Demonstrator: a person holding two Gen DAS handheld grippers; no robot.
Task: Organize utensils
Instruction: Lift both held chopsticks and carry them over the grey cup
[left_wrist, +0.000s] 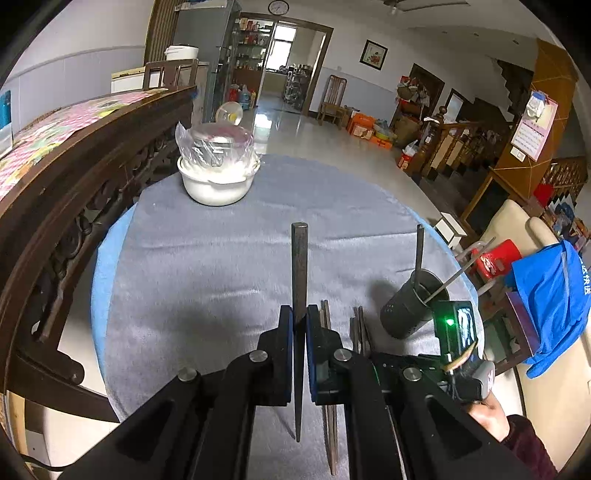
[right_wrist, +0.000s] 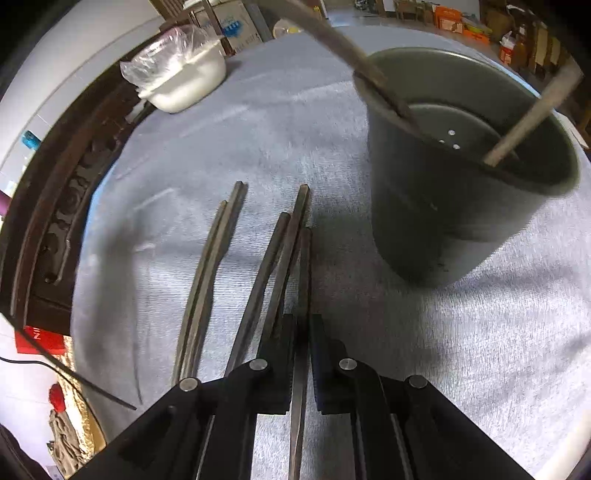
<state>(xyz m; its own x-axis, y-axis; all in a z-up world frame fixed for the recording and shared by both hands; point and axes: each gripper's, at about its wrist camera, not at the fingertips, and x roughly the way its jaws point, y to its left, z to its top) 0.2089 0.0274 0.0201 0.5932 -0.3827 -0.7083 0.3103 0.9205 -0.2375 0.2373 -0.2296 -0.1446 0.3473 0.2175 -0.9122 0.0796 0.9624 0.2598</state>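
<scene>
A dark chopstick (left_wrist: 299, 280) is clamped between the jaws of the left gripper (left_wrist: 300, 321), its square butt end raised above the gray cloth (left_wrist: 207, 266) that covers the round table (left_wrist: 99, 258), and its tapered tip running back between the gripper's arms. To the right in the left wrist view, a dark cylindrical utensil holder (left_wrist: 410, 310) is seen standing on the cloth with two chopsticks leaning out of it, one dark (left_wrist: 419, 254) and one paler (left_wrist: 461, 269). The right gripper's body (left_wrist: 454, 332), with a green light showing, is seen just beside the holder.

In the right wrist view, the jaws of the right gripper (right_wrist: 303, 332) are closed on another single chopstick (right_wrist: 304, 273), which points forward over the cloth. Four more chopsticks are left lying on the cloth to its left: a pair (right_wrist: 207, 273) farther left and a pair (right_wrist: 273, 258) just beside the held one. The holder (right_wrist: 461, 192) is seen close ahead on the right, with small holes visible in its inside. A white bowl (right_wrist: 188, 81) wrapped in clear plastic is placed at the far edge of the table, next to a carved dark wooden rail (left_wrist: 85, 184).
</scene>
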